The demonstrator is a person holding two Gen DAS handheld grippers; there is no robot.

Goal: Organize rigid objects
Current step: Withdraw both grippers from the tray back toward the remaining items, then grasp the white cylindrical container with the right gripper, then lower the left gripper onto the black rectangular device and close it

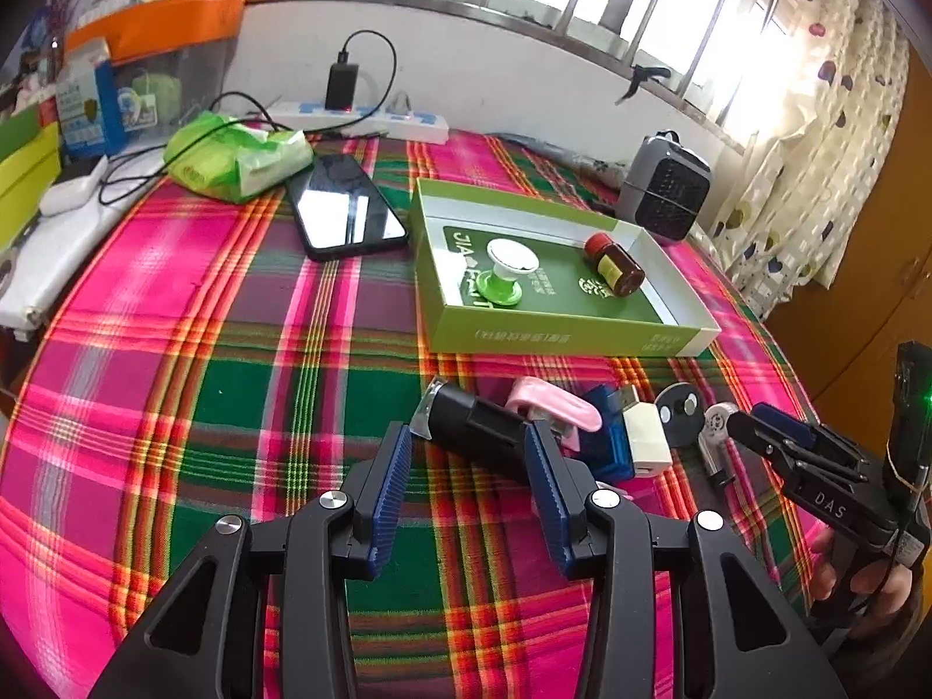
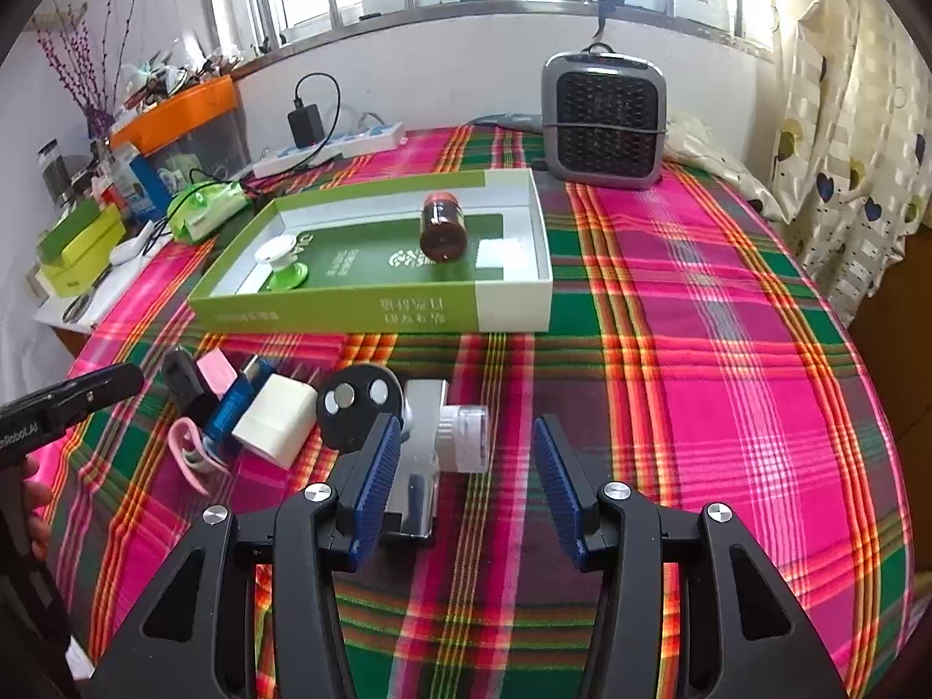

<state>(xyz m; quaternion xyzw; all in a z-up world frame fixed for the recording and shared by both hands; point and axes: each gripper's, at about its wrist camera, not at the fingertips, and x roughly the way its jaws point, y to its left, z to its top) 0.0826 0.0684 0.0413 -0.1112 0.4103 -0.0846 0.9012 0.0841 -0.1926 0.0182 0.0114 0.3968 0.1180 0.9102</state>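
Two grippers hover with jaws spread wide over the plaid cloth: the left gripper straddles a black cylinder without clamping it, and the right gripper sits above a clear plastic piece. Beyond this cluttered pile, the green box holds a brown bottle lying on its side and a green-and-white knob.

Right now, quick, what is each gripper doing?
Left gripper: open, jaws either side of the black cylinder, not clamped.
Right gripper: open, holding nothing.
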